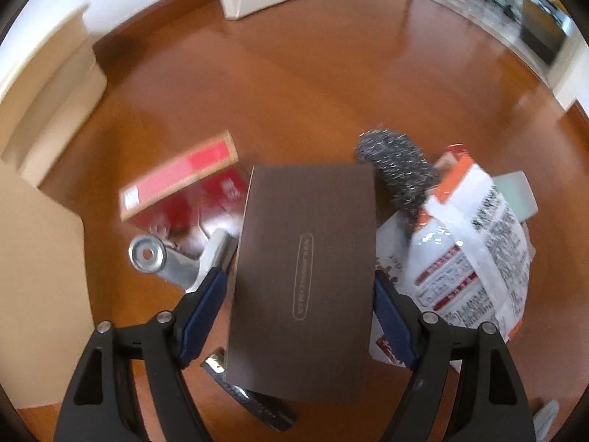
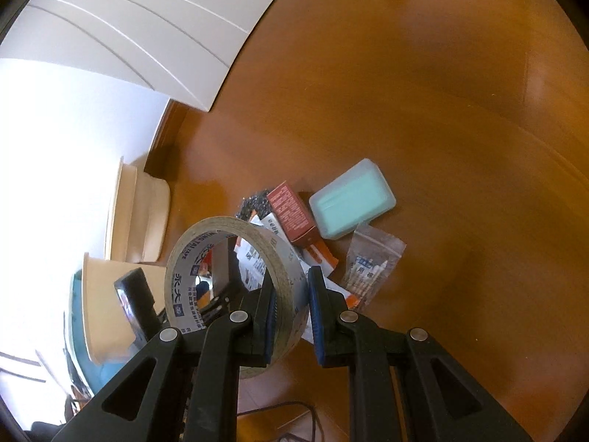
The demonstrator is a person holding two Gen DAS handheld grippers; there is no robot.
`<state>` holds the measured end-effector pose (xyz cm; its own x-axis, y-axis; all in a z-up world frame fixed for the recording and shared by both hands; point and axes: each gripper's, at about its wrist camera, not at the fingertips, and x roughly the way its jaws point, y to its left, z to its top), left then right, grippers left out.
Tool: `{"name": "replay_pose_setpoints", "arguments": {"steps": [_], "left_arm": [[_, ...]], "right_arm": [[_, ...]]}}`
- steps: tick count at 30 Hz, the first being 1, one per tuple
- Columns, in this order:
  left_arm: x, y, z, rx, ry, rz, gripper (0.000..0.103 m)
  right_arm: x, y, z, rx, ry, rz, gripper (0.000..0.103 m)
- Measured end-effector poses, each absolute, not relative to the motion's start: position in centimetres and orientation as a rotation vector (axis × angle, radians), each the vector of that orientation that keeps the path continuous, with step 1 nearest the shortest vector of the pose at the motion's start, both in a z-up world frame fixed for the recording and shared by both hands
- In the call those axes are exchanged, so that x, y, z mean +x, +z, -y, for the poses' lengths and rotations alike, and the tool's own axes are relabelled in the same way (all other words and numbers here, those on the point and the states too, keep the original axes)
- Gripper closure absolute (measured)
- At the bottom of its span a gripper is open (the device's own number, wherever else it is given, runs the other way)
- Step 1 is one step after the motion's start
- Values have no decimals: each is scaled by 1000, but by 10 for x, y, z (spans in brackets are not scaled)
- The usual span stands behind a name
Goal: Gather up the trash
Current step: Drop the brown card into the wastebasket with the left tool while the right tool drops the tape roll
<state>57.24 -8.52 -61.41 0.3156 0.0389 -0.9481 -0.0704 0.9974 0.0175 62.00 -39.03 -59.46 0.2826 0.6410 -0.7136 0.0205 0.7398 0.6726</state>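
Your left gripper (image 1: 302, 291) grasping brown box (image 1: 302, 280), pads pressed on both long sides, box centre frame above orange floor (image 1: 294, 84). Red carton (image 1: 184, 191) left of it, steel scourer (image 1: 397, 165) and white printed bag (image 1: 471, 258) right. Your right gripper (image 2: 292, 316) clenched on tape roll (image 2: 228, 276) wall, lower centre. Mint soap case (image 2: 351, 199) and swab packet (image 2: 371, 265) on floor beyond.

A dark brown box (image 1: 302, 276) with a fine woodgrain pattern and an outlined line of pale lettering. The carton (image 1: 184, 191) is red with a tan edge; the steel wool (image 1: 397, 162) speckled grey; the pouch (image 1: 467, 243) white, orange-trimmed. The tape roll (image 2: 235, 287) looks silver-grey inside, beige outside. Mint-green case (image 2: 351, 199); orange-brown floor (image 2: 441, 110).
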Motion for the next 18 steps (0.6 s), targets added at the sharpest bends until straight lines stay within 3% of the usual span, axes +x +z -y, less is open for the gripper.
{"name": "replay_pose_setpoints", "arguments": {"steps": [5,8,15,18], "left_arm": [[565,-601,83,-30,58,-1216,28],[547,-556,83,-32,63,-1132,28],[459,-362,32,-129,248,-768,28],[441,-319,-18,-177,358,-703,28]], "right_arm": [[621,-592,384,636,449,-1234,85],[622,-576,379,624,458,-1230,85],[614,-472,338,505,553,-1159,85],[605,-414,304,457,622,-1121,85]]}}
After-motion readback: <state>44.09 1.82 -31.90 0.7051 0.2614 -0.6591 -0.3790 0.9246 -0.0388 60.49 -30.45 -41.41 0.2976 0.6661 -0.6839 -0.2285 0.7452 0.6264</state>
